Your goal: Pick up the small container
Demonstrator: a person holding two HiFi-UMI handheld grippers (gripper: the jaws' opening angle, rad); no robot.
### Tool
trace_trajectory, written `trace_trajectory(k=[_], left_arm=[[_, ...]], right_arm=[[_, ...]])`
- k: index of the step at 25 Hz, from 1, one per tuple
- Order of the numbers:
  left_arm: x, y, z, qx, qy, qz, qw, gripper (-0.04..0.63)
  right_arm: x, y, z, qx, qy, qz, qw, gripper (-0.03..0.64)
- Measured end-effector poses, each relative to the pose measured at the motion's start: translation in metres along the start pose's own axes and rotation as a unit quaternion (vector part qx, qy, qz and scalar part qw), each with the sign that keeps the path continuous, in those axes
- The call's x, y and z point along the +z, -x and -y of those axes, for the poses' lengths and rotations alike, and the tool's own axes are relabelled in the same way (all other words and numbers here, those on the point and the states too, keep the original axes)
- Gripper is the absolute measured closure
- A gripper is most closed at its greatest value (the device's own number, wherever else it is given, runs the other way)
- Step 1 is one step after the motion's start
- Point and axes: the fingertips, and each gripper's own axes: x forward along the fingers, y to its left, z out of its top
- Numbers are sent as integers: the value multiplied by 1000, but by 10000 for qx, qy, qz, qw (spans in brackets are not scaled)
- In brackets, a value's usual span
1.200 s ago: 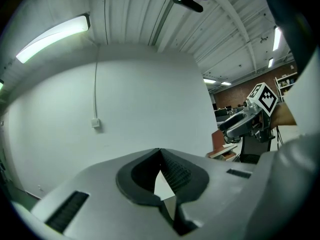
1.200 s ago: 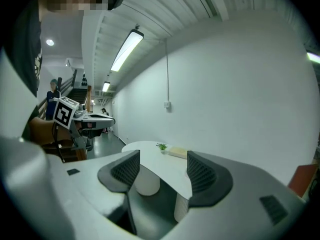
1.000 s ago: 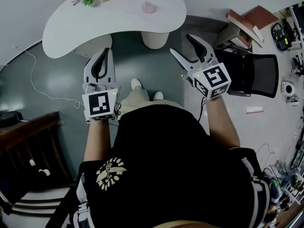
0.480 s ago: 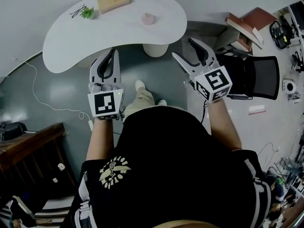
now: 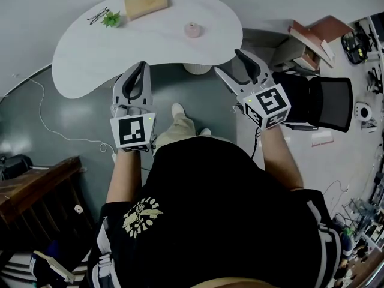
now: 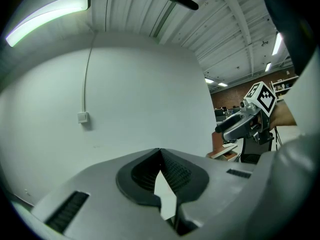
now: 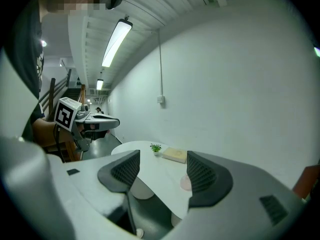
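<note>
The small pink container stands on the white curved table, right of its middle. My left gripper is shut with nothing in it, short of the table's near edge and aimed at the wall in the left gripper view. My right gripper is open and empty, held near the table's right end. In the right gripper view the container peeks from behind the right pad, well beyond the open gripper.
A tan book, a small green plant and glasses lie at the table's far side. A black office chair and stacked books are at the right. A wooden railing is at the lower left.
The person has stepped toward the table, so both grippers are now closer to its near edge. Neither gripper's jaws have changed.
</note>
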Motion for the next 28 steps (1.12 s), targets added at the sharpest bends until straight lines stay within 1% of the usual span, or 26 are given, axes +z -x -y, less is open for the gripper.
trace_trajectory(k=[8, 17, 20, 23, 28], left_arm=[[-1, -27, -33, -59, -17, 46, 10000, 574], [-1, -61, -82, -167, -43, 179, 9997, 574], [-1, -73, -94, -279, -49, 228, 9993, 574], [-3, -84, -98, -473, -71, 252, 9985, 574], [-10, -98, -96, -681, -27, 255, 9974, 574]], right_arm=[[19, -43, 5, 31, 27, 24, 10000, 333], [43, -94, 8, -74, 119, 26, 9999, 333], [51, -109, 10, -151, 134, 41, 9998, 333], [55, -122, 13, -231, 139, 43, 9996, 333], [45, -134, 21, -378, 82, -99, 9992, 333]])
